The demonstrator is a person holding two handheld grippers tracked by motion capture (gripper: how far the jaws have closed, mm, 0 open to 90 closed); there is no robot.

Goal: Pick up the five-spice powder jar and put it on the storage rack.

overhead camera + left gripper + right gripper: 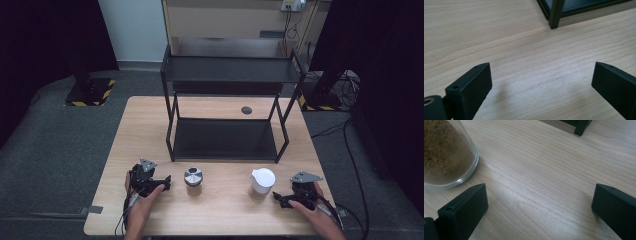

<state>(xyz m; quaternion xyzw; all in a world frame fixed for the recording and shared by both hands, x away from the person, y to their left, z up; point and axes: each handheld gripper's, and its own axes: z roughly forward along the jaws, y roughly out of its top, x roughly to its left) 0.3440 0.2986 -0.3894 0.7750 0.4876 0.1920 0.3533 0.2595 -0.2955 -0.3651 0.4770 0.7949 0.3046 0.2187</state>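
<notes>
Two jars stand near the front of the wooden table [225, 212]: one with a silver lid [193, 177], one with a white lid [262, 180]. My left gripper [166, 182] lies left of the silver-lidded jar, open, apart from it. In the left gripper view its jaws stand wide over bare wood, left gripper [541, 82]. My right gripper [276, 197] rests just right of the white-lidded jar, open. In the right gripper view a glass jar of brown powder [446, 152] sits beyond the left jaw, outside the gap of the right gripper [540, 205].
A black two-tier metal rack [225, 75] stands on the far half of the table, its lower shelf [225, 140] bare. One of its legs [555, 15] is ahead of the left gripper, another leg [581, 127] ahead of the right. A dark round grommet [246, 110] lies behind it.
</notes>
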